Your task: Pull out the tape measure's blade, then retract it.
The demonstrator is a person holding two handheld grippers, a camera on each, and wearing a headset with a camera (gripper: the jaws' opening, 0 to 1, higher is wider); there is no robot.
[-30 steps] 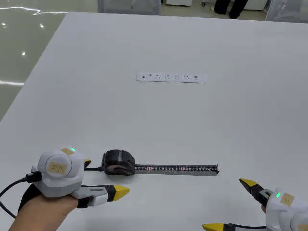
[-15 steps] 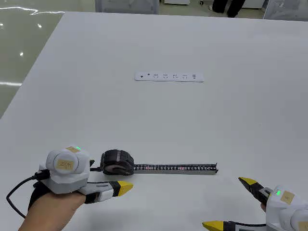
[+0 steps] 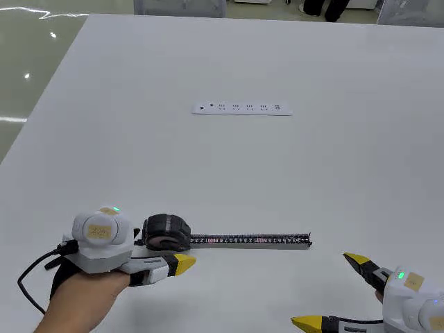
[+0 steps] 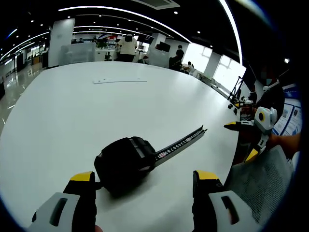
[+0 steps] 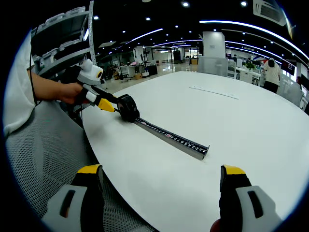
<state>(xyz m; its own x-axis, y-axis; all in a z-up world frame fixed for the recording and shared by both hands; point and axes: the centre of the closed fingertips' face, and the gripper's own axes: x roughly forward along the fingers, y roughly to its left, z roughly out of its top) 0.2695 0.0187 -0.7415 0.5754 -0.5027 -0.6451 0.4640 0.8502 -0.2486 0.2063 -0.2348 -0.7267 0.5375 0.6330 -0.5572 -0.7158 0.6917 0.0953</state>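
While both grippers hang wide and empty, the left gripper [image 4: 144, 176] frames the tape measure [image 4: 124, 162] on the table [image 3: 208, 166]. Its blade [image 3: 253, 241] lies stretched toward the right gripper [image 3: 333, 293]. Pulling looks done, so retracting calls for gripping the tape measure.

We find printed scale numerals and graduation marks along the blade [image 3: 251, 241], but they are too small to read in any view. The sticker [image 3: 98, 232] on the left gripper [image 4: 145, 176] and the one on the right gripper [image 3: 331, 291] carry faint marks we cannot make out. Markings on the power strip [image 3: 241, 108] are likewise illegible.
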